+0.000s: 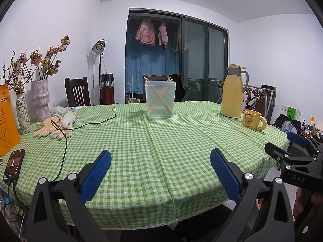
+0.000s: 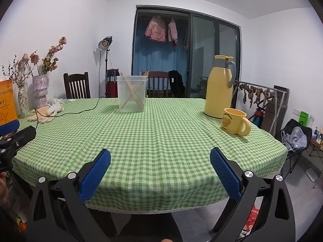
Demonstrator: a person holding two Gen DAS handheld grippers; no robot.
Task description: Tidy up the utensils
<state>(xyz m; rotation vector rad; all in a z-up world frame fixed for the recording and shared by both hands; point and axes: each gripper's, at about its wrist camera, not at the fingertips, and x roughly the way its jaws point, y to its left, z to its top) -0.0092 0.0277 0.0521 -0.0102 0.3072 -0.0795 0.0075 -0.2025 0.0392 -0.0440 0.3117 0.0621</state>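
Observation:
A clear plastic container (image 1: 160, 100) (image 2: 132, 93) stands at the far middle of the green checked table (image 1: 141, 141) (image 2: 157, 137). Wooden chopsticks (image 1: 160, 97) (image 2: 133, 92) lean crossed inside it. My left gripper (image 1: 160, 173) hovers open over the table's near edge, nothing between its blue pads (image 1: 94, 179). My right gripper (image 2: 160, 173) is open too, held low at the near edge and well short of the container. Each gripper shows at the edge of the other's view: the right gripper (image 1: 292, 151) and the left gripper (image 2: 12, 137).
A yellow thermos jug (image 1: 233, 92) (image 2: 220, 88) and yellow bear mug (image 1: 253, 120) (image 2: 235, 122) stand at the right. Work gloves (image 1: 55, 127), a black cable (image 1: 66, 141), a phone (image 1: 14, 165), two vases (image 1: 40, 100) and an orange box (image 1: 7, 121) occupy the left. Chairs (image 1: 77, 92) stand behind.

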